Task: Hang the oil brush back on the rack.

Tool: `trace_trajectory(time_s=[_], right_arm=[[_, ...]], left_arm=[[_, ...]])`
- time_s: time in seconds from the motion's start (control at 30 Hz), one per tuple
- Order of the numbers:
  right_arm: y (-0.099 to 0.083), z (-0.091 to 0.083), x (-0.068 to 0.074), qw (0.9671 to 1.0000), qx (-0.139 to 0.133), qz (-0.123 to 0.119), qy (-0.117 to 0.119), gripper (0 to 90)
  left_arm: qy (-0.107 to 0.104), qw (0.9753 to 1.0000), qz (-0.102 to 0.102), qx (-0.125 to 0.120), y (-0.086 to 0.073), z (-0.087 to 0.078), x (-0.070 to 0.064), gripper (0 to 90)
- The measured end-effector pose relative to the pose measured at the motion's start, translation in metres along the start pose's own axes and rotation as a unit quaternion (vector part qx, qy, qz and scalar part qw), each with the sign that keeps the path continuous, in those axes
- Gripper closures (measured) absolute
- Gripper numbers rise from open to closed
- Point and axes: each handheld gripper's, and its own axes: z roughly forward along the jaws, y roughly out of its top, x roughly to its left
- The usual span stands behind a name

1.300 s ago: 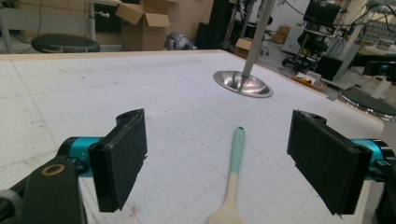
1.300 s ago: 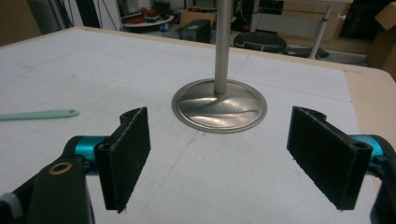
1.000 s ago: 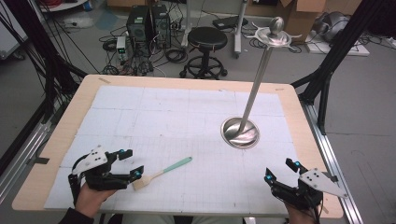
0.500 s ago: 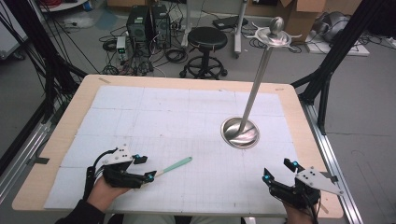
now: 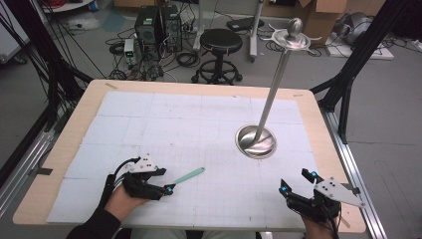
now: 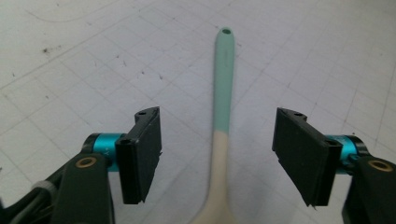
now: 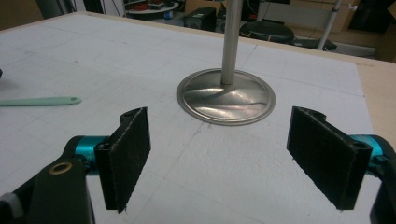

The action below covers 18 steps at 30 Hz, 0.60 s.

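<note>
The left gripper (image 5: pixel 166 189) sat wide open around the spatula (image 6: pixel 221 116), which lay flat on the worktop (image 5: pixel 199 89) at 7 o'clock, not yet grabbed, while the right gripper (image 5: pixel 298 185) waited open and empty at 5 o'clock.

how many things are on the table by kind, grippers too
utensil with mint handle: 1
metal stand: 1
grippers, left and right: 2
total: 4
</note>
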Motion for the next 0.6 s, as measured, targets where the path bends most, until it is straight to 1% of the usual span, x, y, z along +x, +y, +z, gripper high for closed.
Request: trace_trajectory(time_s=[0.07,0.13,0.17,0.2,0.27,0.3,0.37,0.43,0.5,0.53,0.6], right_arm=[[-0.0001,0.0004,0.0002,1.0000,0.001,0.002,0.001,20.0],[0.0000,0.0005,0.0002,1.0000,0.002,0.002,0.001,20.1],[0.0000,0.0005,0.0001,1.0000,0.002,0.001,0.001,20.0],[0.0000,0.0004,-0.0001,1.0000,0.001,0.002,0.001,20.1],[-0.0001,0.0001,-0.0012,1.0000,-0.001,0.002,0.000,20.1],[-0.0001,0.0001,-0.0012,1.0000,-0.001,0.002,0.000,20.1],[-0.0001,-0.0001,-0.0010,1.0000,0.000,0.003,0.000,20.0],[0.0000,-0.0002,-0.0010,1.0000,0.000,0.004,0.000,20.1],[0.0000,0.0000,-0.0010,1.0000,0.001,0.005,-0.001,20.1],[0.0000,-0.0001,-0.0010,1.0000,0.001,0.005,-0.001,20.1],[0.0001,0.0000,-0.0013,1.0000,-0.001,0.005,-0.002,20.0]], left_arm=[[0.004,0.9999,-0.002,0.011,-0.0002,0.0030,0.0011,41.5],[0.005,0.9997,0.001,0.023,-0.0005,0.0061,0.0014,46.9],[0.005,0.9996,0.004,0.028,-0.0005,0.0077,0.0014,48.2],[0.010,0.9995,0.005,0.028,-0.0004,0.0085,0.0006,49.9],[0.013,0.9995,0.003,0.029,0.0005,0.0089,0.0005,54.6],[0.015,0.9994,0.006,0.030,0.0006,0.0090,0.0003,54.6],[0.025,0.9990,0.015,0.033,0.0007,0.0092,-0.0016,58.4],[0.026,0.9988,0.022,0.036,0.0012,0.0096,-0.0039,60.9],[0.025,0.9984,0.033,0.039,0.0015,0.0099,-0.0060,66.6],[0.022,0.9983,0.037,0.040,0.0018,0.0100,-0.0071,68.8],[0.013,0.9984,0.038,0.040,0.0019,0.0104,-0.0077,74.9]])
